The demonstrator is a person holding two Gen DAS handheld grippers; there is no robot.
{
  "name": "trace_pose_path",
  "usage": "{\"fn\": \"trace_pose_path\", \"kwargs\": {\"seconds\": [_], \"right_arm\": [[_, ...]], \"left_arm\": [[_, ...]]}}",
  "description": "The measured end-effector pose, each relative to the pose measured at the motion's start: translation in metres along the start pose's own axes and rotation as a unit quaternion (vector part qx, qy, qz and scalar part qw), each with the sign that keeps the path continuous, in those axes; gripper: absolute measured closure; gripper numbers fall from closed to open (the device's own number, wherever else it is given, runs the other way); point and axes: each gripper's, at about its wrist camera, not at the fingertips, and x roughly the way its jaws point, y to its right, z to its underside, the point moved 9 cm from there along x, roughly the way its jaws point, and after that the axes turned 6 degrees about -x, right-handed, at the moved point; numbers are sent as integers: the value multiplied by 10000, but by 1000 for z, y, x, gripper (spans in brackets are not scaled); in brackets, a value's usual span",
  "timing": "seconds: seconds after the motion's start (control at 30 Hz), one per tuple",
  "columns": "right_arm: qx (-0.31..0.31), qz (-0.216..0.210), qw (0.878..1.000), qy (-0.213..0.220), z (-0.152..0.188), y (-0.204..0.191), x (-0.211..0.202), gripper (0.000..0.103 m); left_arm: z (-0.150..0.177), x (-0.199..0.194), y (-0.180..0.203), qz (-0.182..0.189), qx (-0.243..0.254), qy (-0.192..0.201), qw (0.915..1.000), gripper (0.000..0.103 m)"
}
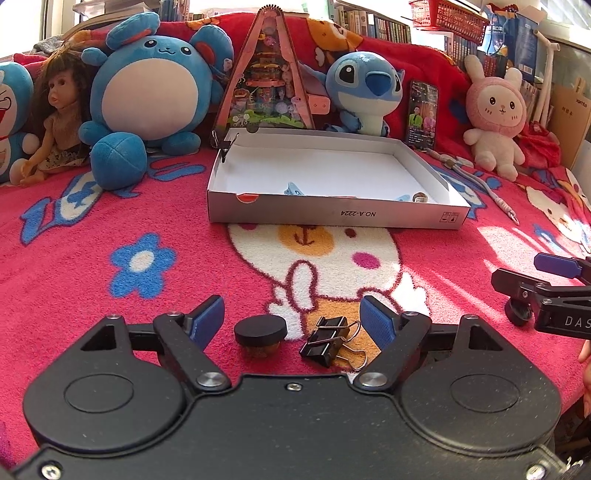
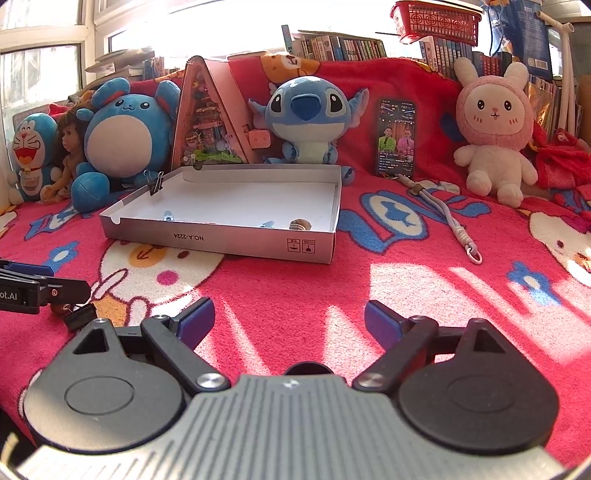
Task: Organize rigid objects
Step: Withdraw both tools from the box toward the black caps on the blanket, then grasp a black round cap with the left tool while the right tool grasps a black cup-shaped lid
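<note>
My left gripper (image 1: 291, 317) is open, low over the red blanket. Between its fingers lie a small jar with a black round lid (image 1: 260, 331) and a black binder clip (image 1: 330, 341). The clip also shows in the right wrist view (image 2: 79, 317), beside the left gripper (image 2: 40, 288). My right gripper (image 2: 290, 320) is open and empty over bare blanket; it shows at the right edge of the left wrist view (image 1: 543, 284). A shallow white box (image 1: 332, 216) lies ahead and holds a blue clip (image 1: 293, 189), a small round object (image 1: 419, 197) and a binder clip on its rim (image 1: 224, 146).
Plush toys, a doll (image 1: 55, 118) and a triangular toy house (image 1: 267, 74) line the back. A phone (image 2: 397, 138) leans on the blanket with a lanyard (image 2: 454, 225) before it. Bookshelves and a red basket (image 2: 437, 20) stand behind.
</note>
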Motion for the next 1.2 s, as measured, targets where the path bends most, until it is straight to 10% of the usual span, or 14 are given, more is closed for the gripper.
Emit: {"fn": "trace_pose_path", "kwargs": {"seconds": [0.53, 0.9, 1.2], "right_arm": [[223, 188, 9995, -73, 27, 9, -11, 6], [167, 204, 9996, -105, 39, 3, -14, 7], [150, 221, 9996, -92, 42, -1, -15, 18]], "left_arm": [[12, -28, -12, -125, -261, 358, 9989, 31], [17, -39, -20, -389, -235, 483, 9978, 64], [29, -27, -29, -512, -364, 248, 9977, 69]]}}
